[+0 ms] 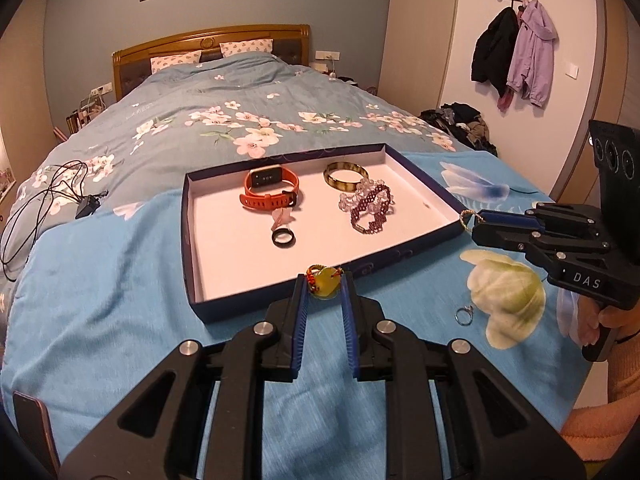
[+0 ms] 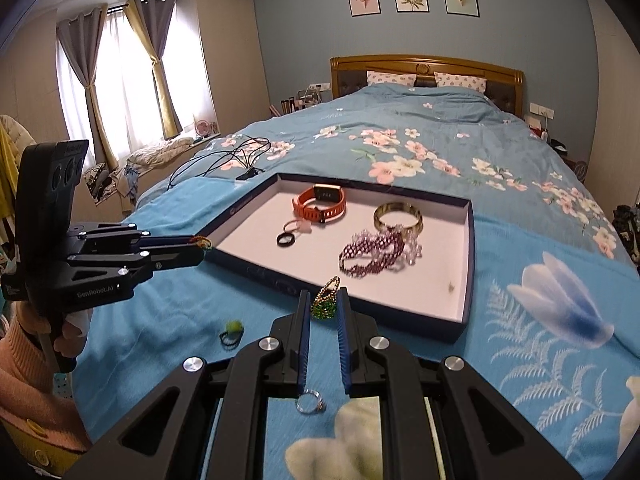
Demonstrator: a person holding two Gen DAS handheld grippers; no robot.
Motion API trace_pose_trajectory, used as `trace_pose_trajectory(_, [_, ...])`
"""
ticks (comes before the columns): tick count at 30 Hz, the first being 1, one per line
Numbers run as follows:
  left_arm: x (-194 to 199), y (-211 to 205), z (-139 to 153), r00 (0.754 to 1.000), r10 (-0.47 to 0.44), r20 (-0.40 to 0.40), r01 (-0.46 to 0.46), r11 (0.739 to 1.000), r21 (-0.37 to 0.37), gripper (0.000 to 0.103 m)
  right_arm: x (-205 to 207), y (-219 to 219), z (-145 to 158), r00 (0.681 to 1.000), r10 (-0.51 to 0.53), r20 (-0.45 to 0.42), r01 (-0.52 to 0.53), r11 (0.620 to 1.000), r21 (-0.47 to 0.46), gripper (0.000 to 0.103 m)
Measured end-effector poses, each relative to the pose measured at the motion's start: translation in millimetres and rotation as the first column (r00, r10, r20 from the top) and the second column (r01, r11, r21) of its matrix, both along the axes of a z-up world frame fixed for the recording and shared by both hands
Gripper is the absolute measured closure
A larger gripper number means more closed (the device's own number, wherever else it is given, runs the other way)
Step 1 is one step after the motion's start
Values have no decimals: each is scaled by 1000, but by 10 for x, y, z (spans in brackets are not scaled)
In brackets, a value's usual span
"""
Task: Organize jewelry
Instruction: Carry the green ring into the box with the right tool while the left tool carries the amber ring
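We hold both grippers over the bed, just short of the shallow tray. The left gripper has its jaws narrowed on a yellow-green pendant with an orange beaded cord, pinched at the tips. The right gripper pinches a green beaded ornament with a gold loop; its shape is hard to read. Inside the tray lie an orange watch, a bangle, purple beaded bracelets and a black ring. A silver ring rests on the bedspread, partly hidden by the right jaws. A small green hair tie sits nearby.
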State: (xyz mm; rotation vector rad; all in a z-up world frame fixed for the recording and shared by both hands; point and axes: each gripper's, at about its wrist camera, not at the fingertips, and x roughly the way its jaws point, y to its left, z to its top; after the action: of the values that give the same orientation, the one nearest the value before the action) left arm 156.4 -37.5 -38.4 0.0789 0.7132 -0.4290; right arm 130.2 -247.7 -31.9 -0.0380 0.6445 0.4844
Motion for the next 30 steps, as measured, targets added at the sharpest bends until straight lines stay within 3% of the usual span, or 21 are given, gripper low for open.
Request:
trace_pose_trajectory(15, [325, -19, -20, 999, 33, 8, -33, 999, 22, 86, 384, 1, 21, 1000, -1, -4, 1, 1000, -7, 92])
trace_pose_trajectory(30, [648, -125, -173, 998, 41, -42, -40, 999, 35, 86, 781, 92, -132, 998, 9, -69, -12, 999, -39, 92])
